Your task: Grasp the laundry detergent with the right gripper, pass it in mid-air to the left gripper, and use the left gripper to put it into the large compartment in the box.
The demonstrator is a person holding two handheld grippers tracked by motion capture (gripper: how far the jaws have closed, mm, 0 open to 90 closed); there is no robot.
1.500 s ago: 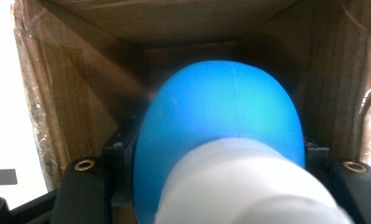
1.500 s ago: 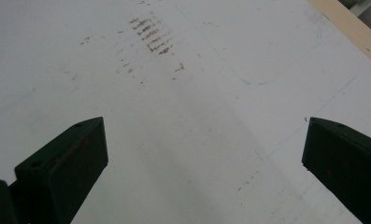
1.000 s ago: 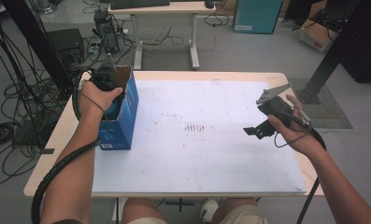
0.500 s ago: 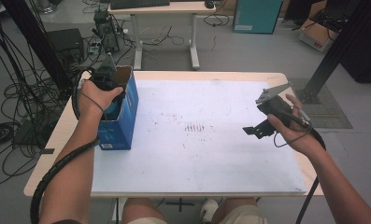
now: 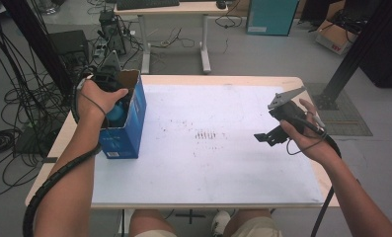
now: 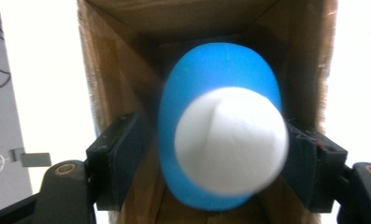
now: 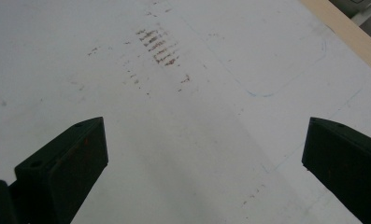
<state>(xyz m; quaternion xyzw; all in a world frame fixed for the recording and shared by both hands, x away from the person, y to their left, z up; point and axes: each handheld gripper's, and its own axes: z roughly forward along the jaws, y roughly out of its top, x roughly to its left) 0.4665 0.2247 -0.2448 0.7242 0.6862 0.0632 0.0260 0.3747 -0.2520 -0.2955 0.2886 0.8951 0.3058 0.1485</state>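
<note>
High view: left gripper is sunk into the open top of a blue cardboard box at the left edge of the table, the person's left hand wrapped over it, forearm running in from the bottom left. A bit of a blue object shows inside the box mouth.

Left gripper view: jaws straddle a blue-and-white rounded thing, white end facing the camera, blue body behind, brown box walls all around. The right pad looks to be against it. The left pad sits just beside the blue side with a dark sliver between, though blur makes that hard to call, so whether the grip is truly closed I cannot tell.

Step in hand, judged: grasping the item inside the box, either to lift it out or having just lowered it in. If it is a pick, the next move calls for a firm squeeze on both sides, then a straight lift up through the box mouth without dragging the walls. The box is light and could tip or come along.

Right gripper hovers over the right part of the white mat, well apart from the box, right hand palm inward, wrist cocked. In the right gripper view the jaws stand wide, nothing between them, just the scuffed mat.
</note>
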